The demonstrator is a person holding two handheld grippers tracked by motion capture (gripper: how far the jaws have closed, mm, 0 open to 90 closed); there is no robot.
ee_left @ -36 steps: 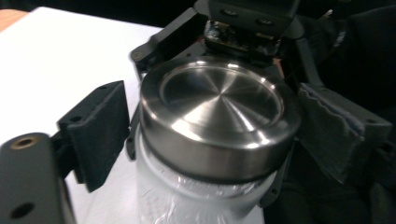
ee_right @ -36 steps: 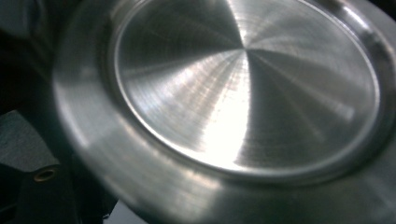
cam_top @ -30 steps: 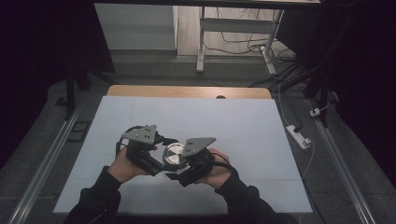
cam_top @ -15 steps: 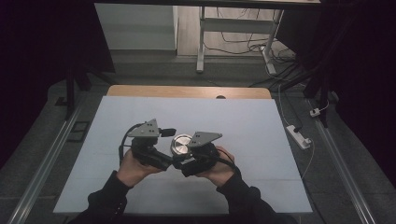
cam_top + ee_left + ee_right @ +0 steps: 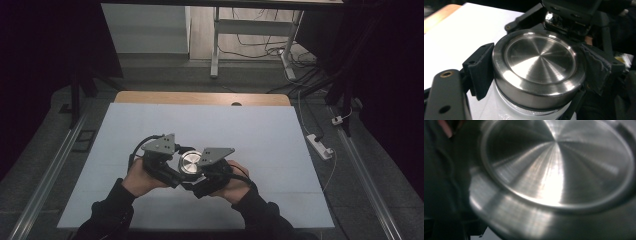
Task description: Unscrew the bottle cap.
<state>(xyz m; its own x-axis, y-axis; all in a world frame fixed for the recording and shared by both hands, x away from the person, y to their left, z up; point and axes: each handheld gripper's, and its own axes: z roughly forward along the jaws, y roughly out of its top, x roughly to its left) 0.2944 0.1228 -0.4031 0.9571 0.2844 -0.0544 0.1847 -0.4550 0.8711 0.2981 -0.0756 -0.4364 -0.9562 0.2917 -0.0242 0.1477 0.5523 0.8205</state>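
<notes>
High view: a person's two hands hold the left gripper (image 5: 172, 162) and right gripper (image 5: 207, 167) close together over a pale table (image 5: 260, 135). Between them sits a white jar with a brushed steel lid (image 5: 190, 162). Left gripper view: its jaws press both sides of the steel lid (image 5: 539, 67). Right gripper view, blurred: the lid (image 5: 559, 172) sits very close; its jaw state cannot be told.
</notes>
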